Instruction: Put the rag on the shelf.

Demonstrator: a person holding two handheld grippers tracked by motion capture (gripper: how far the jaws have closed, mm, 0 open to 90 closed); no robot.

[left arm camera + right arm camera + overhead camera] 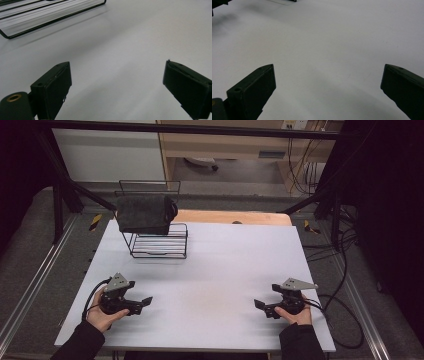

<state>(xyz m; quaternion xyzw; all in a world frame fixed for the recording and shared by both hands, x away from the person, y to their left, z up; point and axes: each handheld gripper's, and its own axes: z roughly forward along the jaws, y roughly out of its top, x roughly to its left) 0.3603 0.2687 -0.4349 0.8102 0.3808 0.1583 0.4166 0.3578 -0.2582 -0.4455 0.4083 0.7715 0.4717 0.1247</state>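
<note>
Wire rack (50, 17) cut off at top edge, dark cloth (145, 214) hides rack's back wires.

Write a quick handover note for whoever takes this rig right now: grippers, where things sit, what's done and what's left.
Left gripper: open, holding nothing, low at the near left of the white table.
Right gripper: open, holding nothing, at the near right.
Dark folded cloth: draped over the raised back of the black wire rack at the far left.
Done: nothing grasped.
Left: probably reaching for the cloth on the rack; the left gripper is nearer.
</note>
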